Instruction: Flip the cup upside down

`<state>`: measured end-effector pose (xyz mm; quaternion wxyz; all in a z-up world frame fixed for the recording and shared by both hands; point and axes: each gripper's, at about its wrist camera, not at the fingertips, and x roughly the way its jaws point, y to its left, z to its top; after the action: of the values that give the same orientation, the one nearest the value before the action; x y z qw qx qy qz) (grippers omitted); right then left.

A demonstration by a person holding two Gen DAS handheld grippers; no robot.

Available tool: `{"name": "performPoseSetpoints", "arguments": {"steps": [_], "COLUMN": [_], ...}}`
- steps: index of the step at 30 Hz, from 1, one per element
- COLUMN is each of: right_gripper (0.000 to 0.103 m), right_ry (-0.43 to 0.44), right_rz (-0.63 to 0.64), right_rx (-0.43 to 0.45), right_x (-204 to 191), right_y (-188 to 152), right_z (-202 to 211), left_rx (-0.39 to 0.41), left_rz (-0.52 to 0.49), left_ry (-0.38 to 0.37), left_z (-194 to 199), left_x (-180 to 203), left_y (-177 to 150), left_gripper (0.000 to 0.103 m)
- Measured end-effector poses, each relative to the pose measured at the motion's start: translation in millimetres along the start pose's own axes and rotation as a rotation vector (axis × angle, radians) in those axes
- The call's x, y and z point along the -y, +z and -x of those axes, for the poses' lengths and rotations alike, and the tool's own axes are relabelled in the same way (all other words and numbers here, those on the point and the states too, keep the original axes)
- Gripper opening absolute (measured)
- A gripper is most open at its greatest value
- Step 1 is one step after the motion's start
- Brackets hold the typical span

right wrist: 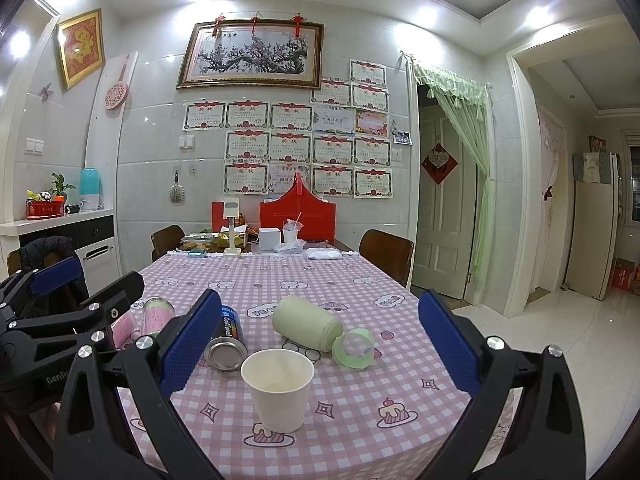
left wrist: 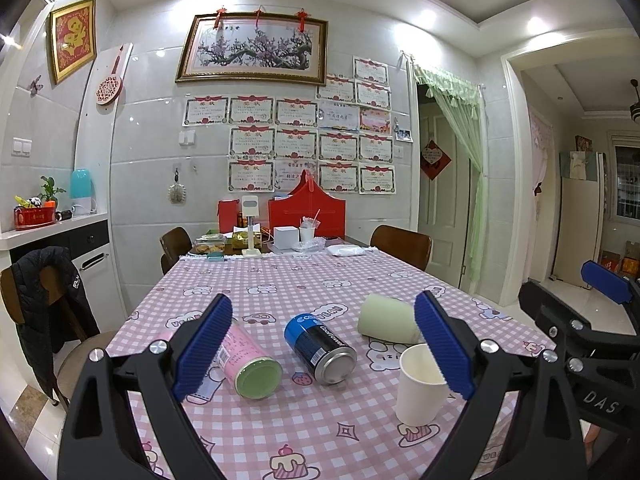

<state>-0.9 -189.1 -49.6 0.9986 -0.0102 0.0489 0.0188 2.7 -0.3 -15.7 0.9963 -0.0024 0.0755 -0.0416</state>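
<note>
A white paper cup (right wrist: 278, 390) stands upright, mouth up, on the pink checked tablecloth (right wrist: 340, 432) near the front edge. It also shows in the left wrist view (left wrist: 420, 388), partly behind my left gripper's right finger (left wrist: 444, 350). My right gripper (right wrist: 320, 350) is open and empty, raised in front of the cup, which sits between its fingers in the view. My left gripper (left wrist: 322, 348) is open and empty, left of the cup.
A pink can (left wrist: 244, 360), a blue-black can (left wrist: 320, 350) and a pale green bottle (right wrist: 308, 322) lie on their sides behind the cup. Boxes, a red bag (right wrist: 298, 216) and clutter stand at the far end. Chairs (right wrist: 386, 254) flank the table.
</note>
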Motion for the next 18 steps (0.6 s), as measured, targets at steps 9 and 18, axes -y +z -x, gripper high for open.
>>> {"name": "performPoseSetpoints", "arguments": {"steps": [9, 18], "right_gripper": [0.095, 0.095], "right_ry": [0.001, 0.000], "right_rz": [0.000, 0.001], "right_rx": [-0.005, -0.008], "right_x": [-0.4, -1.9], "right_y": [-2.2, -4.5], "right_z": [-0.7, 0.1], "left_rx": [-0.001, -0.004], "left_rz": [-0.001, -0.002], "left_ry": [-0.001, 0.000], "left_z": [-0.3, 0.5], "left_x": [0.2, -1.1], "left_y": [0.0, -0.3], "left_gripper": [0.091, 0.091]}}
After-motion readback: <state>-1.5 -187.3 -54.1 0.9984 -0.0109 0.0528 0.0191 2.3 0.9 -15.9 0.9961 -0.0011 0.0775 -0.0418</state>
